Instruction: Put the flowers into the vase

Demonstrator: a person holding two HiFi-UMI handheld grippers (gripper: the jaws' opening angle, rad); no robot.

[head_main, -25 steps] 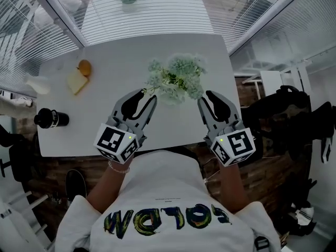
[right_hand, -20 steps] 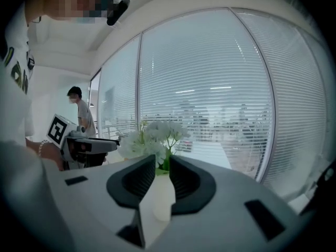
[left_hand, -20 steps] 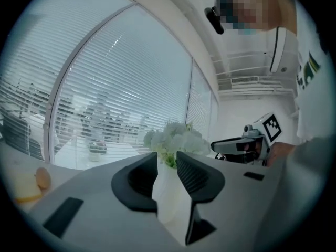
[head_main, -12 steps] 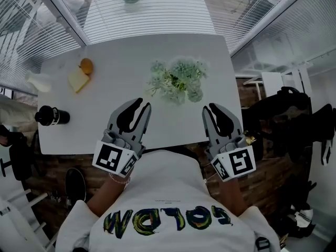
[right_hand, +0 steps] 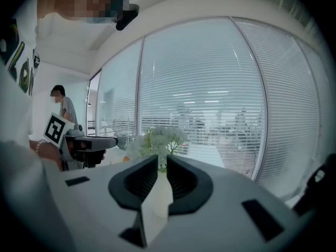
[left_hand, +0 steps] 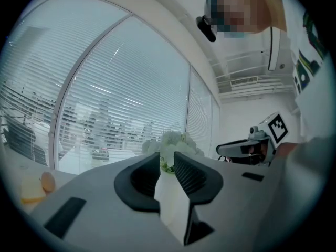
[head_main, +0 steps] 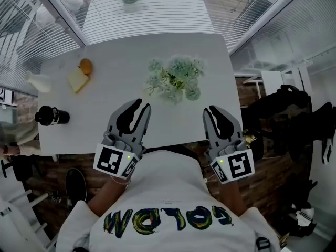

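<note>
A bunch of white and pale green flowers (head_main: pixel 176 80) stands upright at the middle of the white table (head_main: pixel 115 62); the blooms hide the vase beneath them. My left gripper (head_main: pixel 142 105) hovers over the near edge, left of the flowers and apart from them. My right gripper (head_main: pixel 211 110) hovers to their right, also apart. Both pairs of jaws have just been closing and now stand open at a narrow gap with nothing between them. In the left gripper view the flowers (left_hand: pixel 170 143) show beyond the gripper (left_hand: pixel 167 161). The right gripper view shows the flowers (right_hand: pixel 157 138) past its gripper (right_hand: pixel 161 161).
A bread slice (head_main: pixel 77 80) and an orange (head_main: pixel 85 66) lie at the table's far left, near a white object (head_main: pixel 38 82) and a black bottle (head_main: pixel 51 116). A second table (head_main: pixel 147 9) adjoins the far side. Blinds cover windows around. A person (right_hand: pixel 64 106) stands in the background.
Both grippers have drawn back from the flowers toward the table's near edge, and their jaws have narrowed. The flowers have stayed in place.
</note>
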